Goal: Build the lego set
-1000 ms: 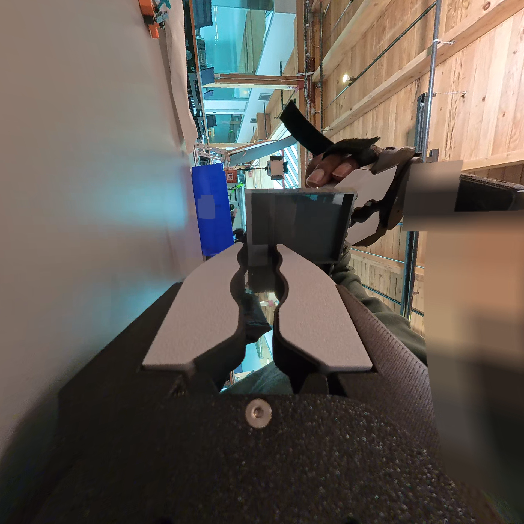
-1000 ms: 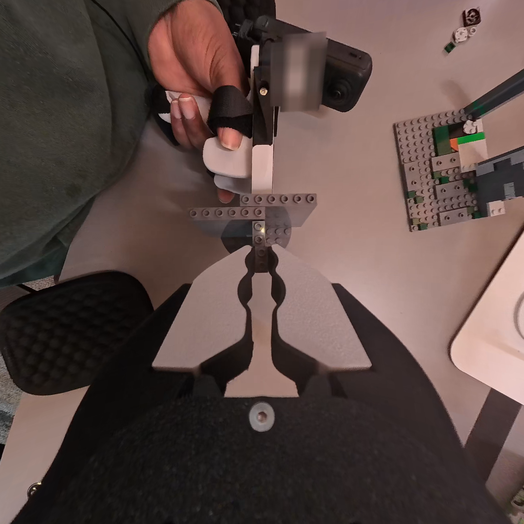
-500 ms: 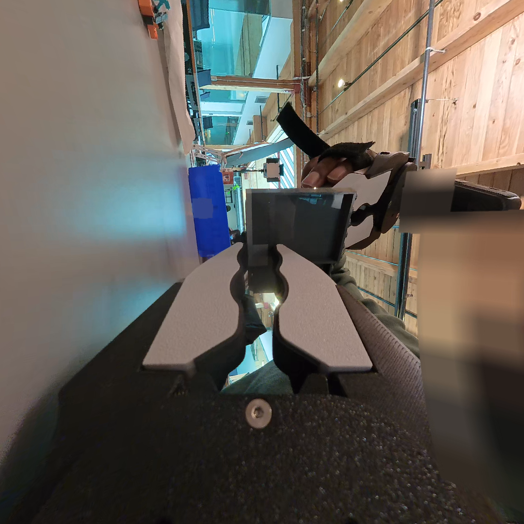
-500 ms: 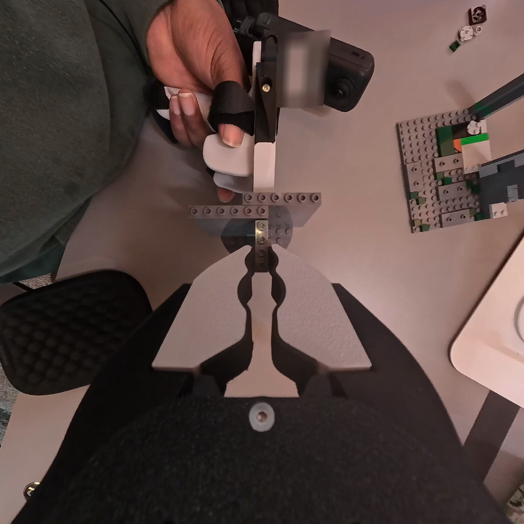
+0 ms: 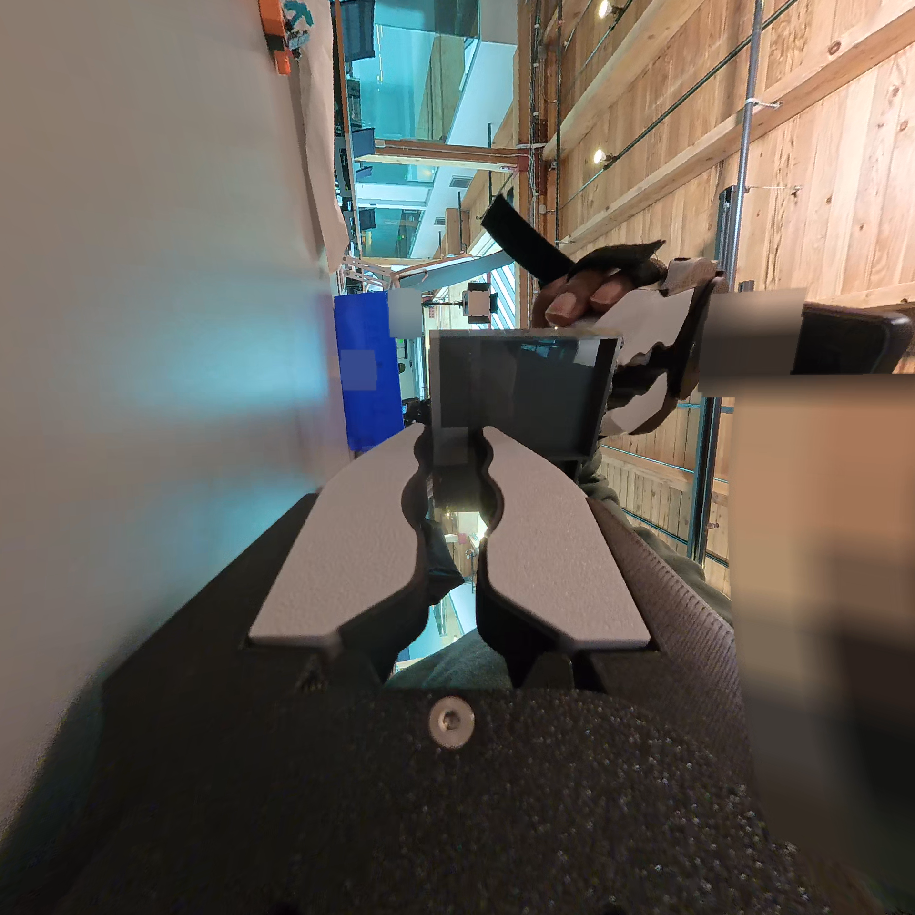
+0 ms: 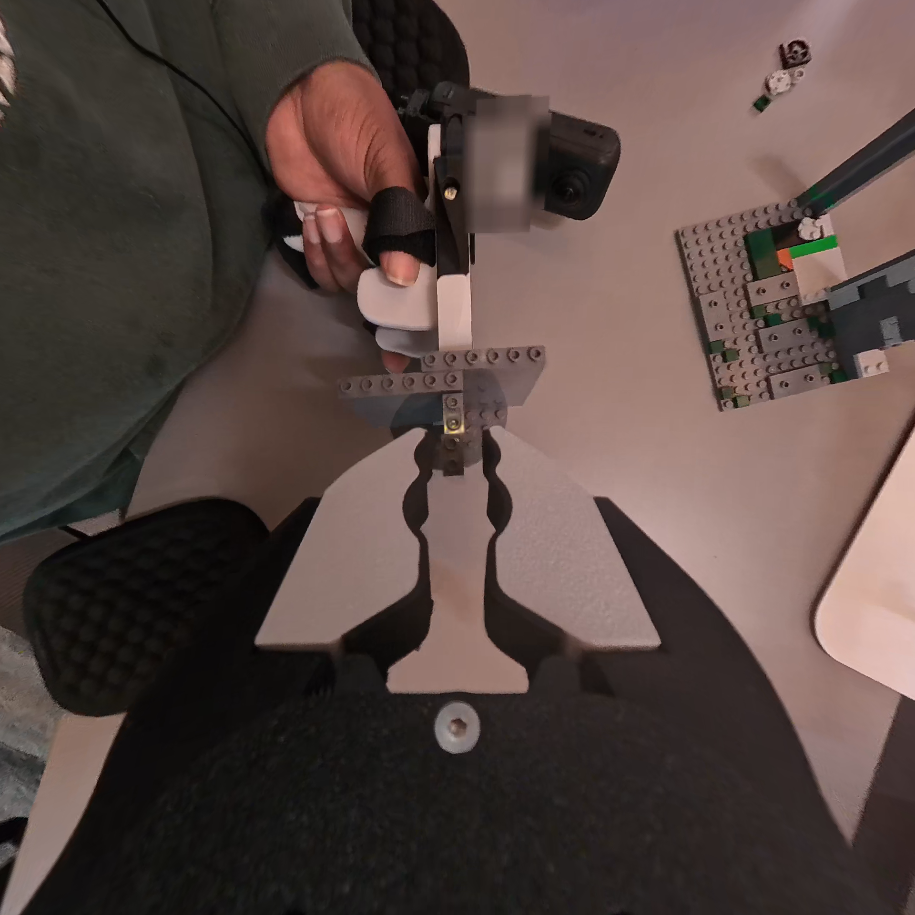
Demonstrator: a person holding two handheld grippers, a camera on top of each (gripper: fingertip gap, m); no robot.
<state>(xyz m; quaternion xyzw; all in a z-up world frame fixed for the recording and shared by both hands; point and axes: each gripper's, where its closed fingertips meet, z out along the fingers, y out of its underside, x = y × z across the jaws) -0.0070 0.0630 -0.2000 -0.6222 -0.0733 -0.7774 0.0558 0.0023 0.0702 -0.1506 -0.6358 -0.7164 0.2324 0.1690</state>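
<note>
The right gripper (image 6: 454,433) has eased its fingers apart since half a second ago. The gap between them is now clearly wider than the thin dark strip (image 6: 453,458) that they pinched before. That strip lies between the tips, and I cannot tell whether either pad touches it.

The strip belongs to the grey lego assembly (image 6: 475,369), a few studded plates joined crosswise with a darker rounded plate under them. It hangs in the air above the table (image 6: 619,445), well off to the side of the grey baseplate (image 6: 713,277) that faces the person.

The left gripper (image 5: 453,435) grips the assembly on the opposite side, its white fingers closed narrowly on a plate edge. The person's left hand (image 6: 341,163) is wrapped round the handle, one finger through a black strap. From the left gripper's own camera, the assembly shows as a dark, glossy box shape (image 5: 534,391), with the right hand (image 5: 579,297) behind it.

The baseplate lies flat on the table and carries green, white and orange bricks, with a dark grey build (image 6: 871,317) on its far side from the assembly. A few small loose pieces (image 6: 782,81) lie beyond the baseplate, apart from it.
</note>
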